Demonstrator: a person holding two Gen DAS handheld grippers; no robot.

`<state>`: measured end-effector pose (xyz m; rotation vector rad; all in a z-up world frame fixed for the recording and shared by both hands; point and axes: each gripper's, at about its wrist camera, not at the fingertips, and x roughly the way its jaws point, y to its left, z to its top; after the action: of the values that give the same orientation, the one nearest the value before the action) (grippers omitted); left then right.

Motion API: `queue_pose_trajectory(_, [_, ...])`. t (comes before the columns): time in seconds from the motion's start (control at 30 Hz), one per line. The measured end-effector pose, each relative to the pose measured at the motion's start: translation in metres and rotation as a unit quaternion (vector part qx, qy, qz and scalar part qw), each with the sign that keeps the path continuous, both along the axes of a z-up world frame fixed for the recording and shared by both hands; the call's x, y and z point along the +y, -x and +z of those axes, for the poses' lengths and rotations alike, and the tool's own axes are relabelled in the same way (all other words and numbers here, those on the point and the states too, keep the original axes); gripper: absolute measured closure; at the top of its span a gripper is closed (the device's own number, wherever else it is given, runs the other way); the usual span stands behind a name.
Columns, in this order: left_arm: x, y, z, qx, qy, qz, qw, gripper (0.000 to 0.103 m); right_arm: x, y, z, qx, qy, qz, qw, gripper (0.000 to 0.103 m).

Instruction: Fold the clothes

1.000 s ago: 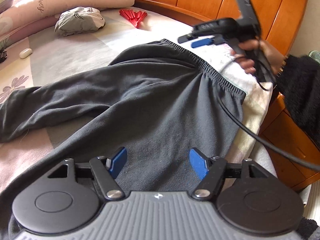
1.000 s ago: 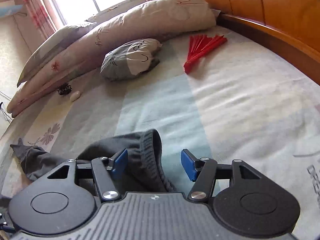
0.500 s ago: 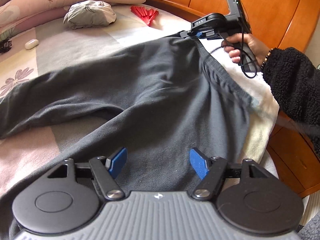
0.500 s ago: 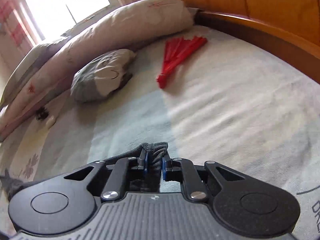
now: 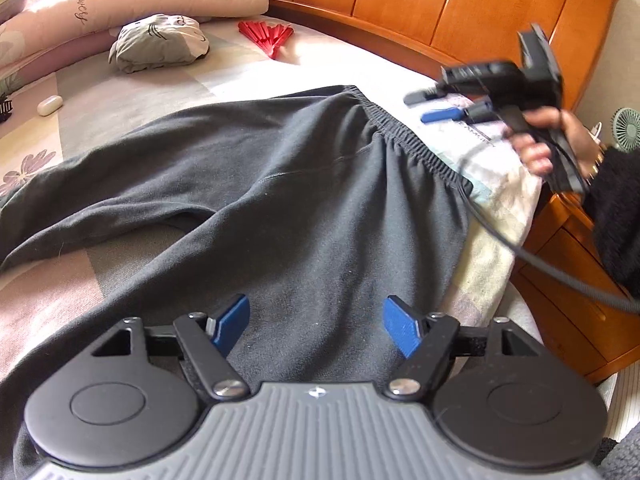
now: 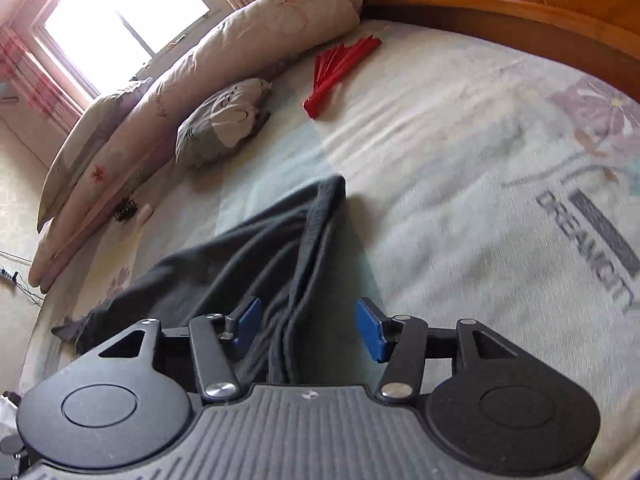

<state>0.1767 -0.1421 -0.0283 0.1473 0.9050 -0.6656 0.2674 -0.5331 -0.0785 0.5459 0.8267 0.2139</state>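
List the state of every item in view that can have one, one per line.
Dark grey trousers: spread flat on the bed, not yet folded, legs apart.
Left hand-held gripper: open, above the trousers.
Right hand-held gripper: open, off the waistband, holding nothing.
Red fan: partly spread, lying on the bed.
Small grey cushion: lying against the long pillow.

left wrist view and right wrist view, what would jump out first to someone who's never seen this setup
The dark grey sweatpants spread across the middle of the bed, waistband toward the wooden headboard, dominate both views. Next comes the right gripper, open and held in a hand just past the waistband, with the left gripper open low over the fabric. A bright red folding fan lies beside the pillows at the far side.
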Motion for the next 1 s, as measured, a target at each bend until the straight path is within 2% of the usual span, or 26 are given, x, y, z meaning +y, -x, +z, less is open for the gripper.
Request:
queue_pose_trajectory(0.13, [-0.005,0.009,0.000,-0.002,-0.002,-0.013,0.9999,0.029,0.000,0.042,-0.020,0.022,-0.023,0.020,0.999,0.041])
queue_pose_trajectory(0.23, [-0.007,0.015,0.002,-0.004,-0.004,-0.022,0.9997,0.028,0.004,0.050,-0.024,0.028,-0.069,0.039,0.997,0.041])
queue_pose_trajectory(0.33, [-0.007,0.021,0.005,-0.008,-0.007,-0.029,0.9995,0.028,0.015,0.056,-0.030,0.034,-0.089,0.066,0.993,0.040])
queue_pose_trajectory(0.47, [-0.008,0.032,0.008,-0.017,-0.011,-0.027,0.9994,0.028,0.018,0.075,-0.038,0.046,-0.148,0.063,0.986,0.040])
queue_pose_trajectory(0.57, [-0.008,0.034,0.009,-0.020,-0.011,-0.026,0.9994,0.028,0.018,0.091,-0.040,0.046,-0.168,0.042,0.984,0.040])
queue_pose_trajectory(0.77, [-0.011,0.036,0.011,-0.022,-0.004,-0.028,0.9994,0.028,0.020,0.106,-0.045,0.010,-0.176,-0.027,0.984,0.042])
queue_pose_trajectory(0.83, [-0.012,0.037,0.011,-0.021,-0.003,-0.028,0.9994,0.028,0.022,0.102,-0.048,-0.004,-0.176,-0.052,0.983,0.048])
queue_pose_trajectory(1.0, [-0.012,0.041,0.013,-0.022,-0.002,-0.029,0.9993,0.028,0.033,0.086,-0.045,-0.020,-0.137,-0.059,0.989,0.047])
